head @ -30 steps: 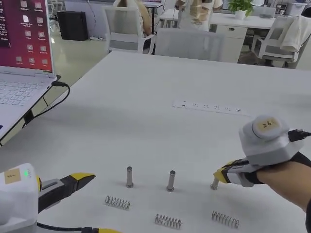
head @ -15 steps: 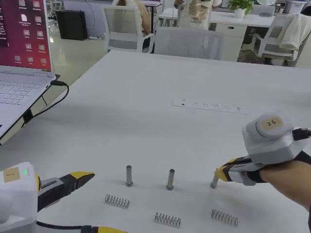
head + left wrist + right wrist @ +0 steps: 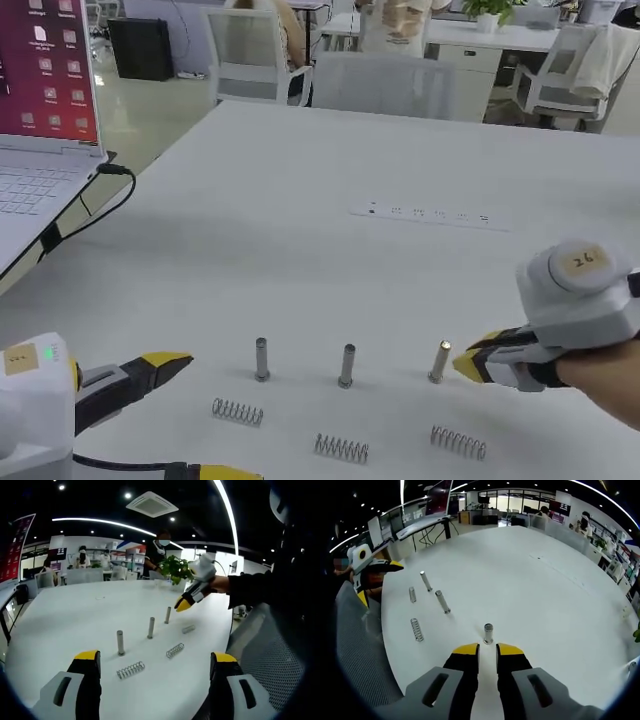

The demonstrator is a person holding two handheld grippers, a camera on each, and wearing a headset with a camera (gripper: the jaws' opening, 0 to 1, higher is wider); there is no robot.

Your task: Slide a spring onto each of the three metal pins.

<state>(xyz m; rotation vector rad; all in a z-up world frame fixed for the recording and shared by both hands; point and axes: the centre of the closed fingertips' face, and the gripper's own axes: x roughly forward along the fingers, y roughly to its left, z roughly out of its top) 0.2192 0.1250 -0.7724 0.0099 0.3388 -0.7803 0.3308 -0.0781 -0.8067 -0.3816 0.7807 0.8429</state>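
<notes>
Three short metal pins stand upright in a row on the white table: the left pin (image 3: 261, 358), the middle pin (image 3: 347, 365) and the right pin (image 3: 439, 361). In front of each lies a loose spring: left spring (image 3: 238, 411), middle spring (image 3: 341, 448), right spring (image 3: 458, 442). My right gripper (image 3: 466, 366) hovers just right of the right pin (image 3: 488, 633), its jaws a narrow gap apart and holding nothing. At the left, my left gripper (image 3: 155, 656) is wide open, short of the left pin (image 3: 120, 642) and the left spring (image 3: 131, 669).
An open laptop (image 3: 40, 120) sits at the far left with a black cable (image 3: 90, 205) trailing from it. A white power strip (image 3: 430, 214) lies farther back on the table. Chairs and desks stand beyond the table's far edge.
The right gripper has drawn back to the right, off the right pin, which now stands free and upright. The left gripper has held still. The head camera has shifted slightly.
</notes>
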